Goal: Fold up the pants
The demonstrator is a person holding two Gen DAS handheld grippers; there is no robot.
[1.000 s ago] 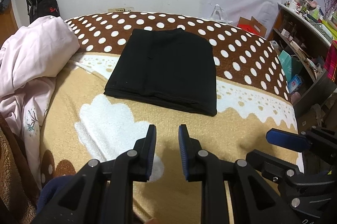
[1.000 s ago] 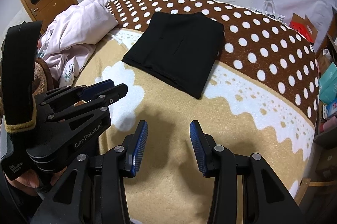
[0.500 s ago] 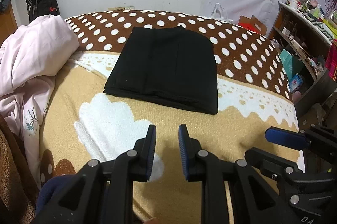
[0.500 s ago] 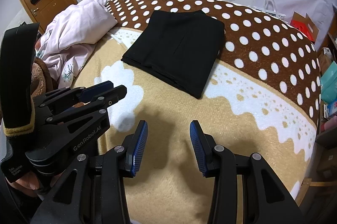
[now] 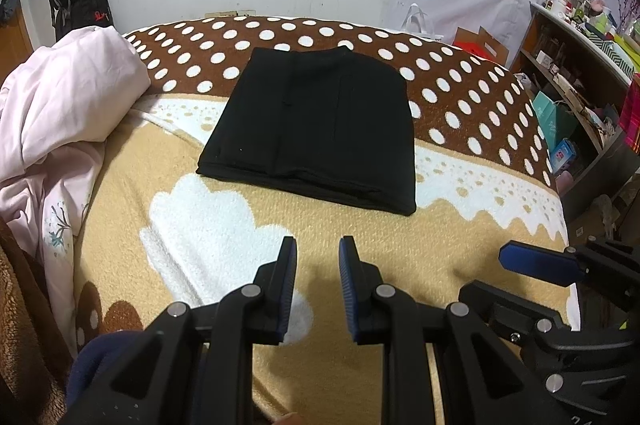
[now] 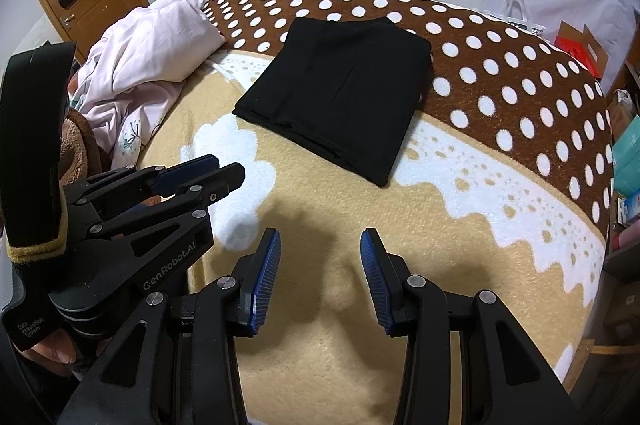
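Folded pants, both tongs released
I hold left gripper (image 5: 317, 257) and right gripper (image 6: 320, 249) empty, apart from the black pants (image 5: 316, 125) so the fold lies undisturbed on the blanket (image 5: 360, 233)

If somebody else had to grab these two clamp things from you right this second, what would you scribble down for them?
Left hand-held gripper: open, empty, above the blanket.
Right hand-held gripper: open wider, empty, also short of the pants.
Black pants: lying flat in a compact folded rectangle mid-bed, across the tan and the polka-dot parts of the blanket. Pink bedding is bunched at their left.
Done: folding looks finished.
Left: probably nothing, perhaps smooth the near edge.
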